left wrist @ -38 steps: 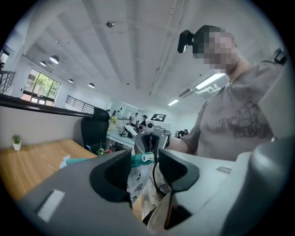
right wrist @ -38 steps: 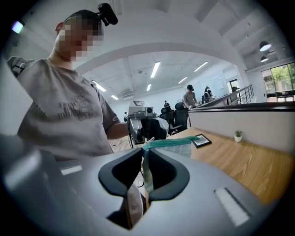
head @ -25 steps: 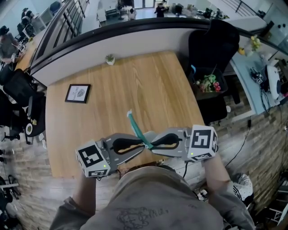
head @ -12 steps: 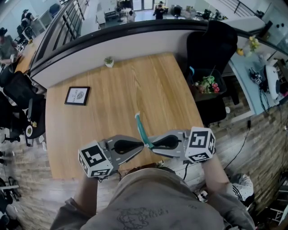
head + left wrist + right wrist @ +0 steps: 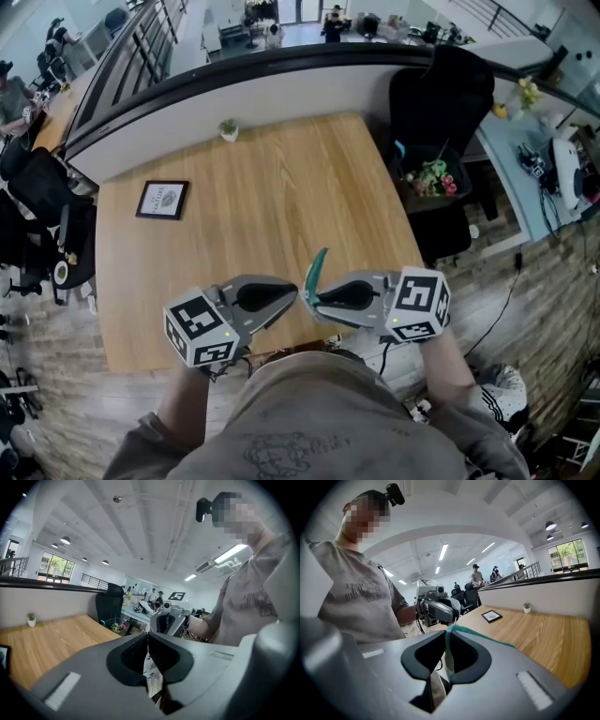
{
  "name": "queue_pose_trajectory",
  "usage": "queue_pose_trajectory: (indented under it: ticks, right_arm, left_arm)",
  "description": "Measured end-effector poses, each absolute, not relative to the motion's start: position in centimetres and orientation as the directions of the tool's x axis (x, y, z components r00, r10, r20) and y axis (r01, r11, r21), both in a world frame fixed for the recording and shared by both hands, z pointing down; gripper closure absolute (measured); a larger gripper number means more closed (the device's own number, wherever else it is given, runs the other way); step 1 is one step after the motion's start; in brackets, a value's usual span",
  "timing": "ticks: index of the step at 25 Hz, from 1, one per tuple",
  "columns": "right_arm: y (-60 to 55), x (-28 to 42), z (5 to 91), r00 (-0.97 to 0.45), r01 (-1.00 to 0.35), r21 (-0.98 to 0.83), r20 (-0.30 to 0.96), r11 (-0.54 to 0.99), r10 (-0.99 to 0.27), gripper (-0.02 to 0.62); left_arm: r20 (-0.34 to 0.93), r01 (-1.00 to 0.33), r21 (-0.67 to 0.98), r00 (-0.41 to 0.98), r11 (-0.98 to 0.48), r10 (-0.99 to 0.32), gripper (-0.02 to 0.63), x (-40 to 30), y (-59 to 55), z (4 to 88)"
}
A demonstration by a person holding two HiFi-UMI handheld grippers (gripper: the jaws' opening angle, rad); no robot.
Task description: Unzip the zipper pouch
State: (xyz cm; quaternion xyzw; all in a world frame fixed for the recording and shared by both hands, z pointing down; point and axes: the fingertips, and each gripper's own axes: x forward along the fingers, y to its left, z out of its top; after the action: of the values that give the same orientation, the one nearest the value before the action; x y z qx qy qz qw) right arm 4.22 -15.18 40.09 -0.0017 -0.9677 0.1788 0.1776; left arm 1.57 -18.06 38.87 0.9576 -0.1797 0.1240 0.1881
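The zipper pouch point(image 5: 315, 269), teal along its zipper edge, sticks up between my two grippers over the wooden table's point(image 5: 281, 187) near edge. My left gripper point(image 5: 292, 298) is shut, with a strip of the white printed pouch point(image 5: 153, 677) running down between its jaws; I cannot see the zipper pull. Tip to tip with it, my right gripper point(image 5: 311, 300) is closing its jaws on the pouch, and its pads press on the teal edge point(image 5: 483, 637). The right gripper point(image 5: 168, 623) shows in the left gripper view, and the left gripper point(image 5: 438, 609) in the right gripper view.
A framed picture point(image 5: 162, 199) lies on the table's left side and a small potted plant point(image 5: 229, 125) stands at its far edge. Right of the table are a black chair point(image 5: 441, 94) and a bin with flowers point(image 5: 431, 175). The person's torso is just behind the grippers.
The left gripper's jaws have closed. The pouch's teal top, which leaned up and left, now curves up and right. Both grippers stay close together at the table's near edge.
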Motion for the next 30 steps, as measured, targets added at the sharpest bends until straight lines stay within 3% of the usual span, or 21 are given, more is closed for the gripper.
queue_pose_trajectory:
  ticks: [4, 16, 25, 30]
  right_arm:
    - [-13.5, 3.8, 39.3, -0.942, -0.005, -0.332, 0.317, 0.943, 0.107, 0.554]
    - [-10.7, 5.5, 36.8, -0.957, 0.096, -0.315, 0.233, 0.944, 0.175, 0.554]
    - [-11.6, 6.5, 36.6, -0.969, 0.048, -0.331, 0.213, 0.942, 0.124, 0.552]
    - [-13.4, 6.3, 35.2, -0.983, -0.045, -0.306, 0.182, 0.951, 0.011, 0.552]
  left_arm:
    - [0.352, -0.507, 0.281, 0.844, -0.815, -0.404, 0.604, -0.5, -19.7, 39.7]
    - [0.389, -0.651, 0.260, 0.746, -0.713, -0.540, 0.601, -6.0, -22.8, 40.1]
    - [0.326, -0.638, 0.294, 0.767, -0.712, -0.552, 0.600, -5.6, -23.0, 39.2]
    - [0.312, -0.699, 0.219, 0.711, -0.681, -0.630, 0.591, -6.1, -24.3, 38.1]
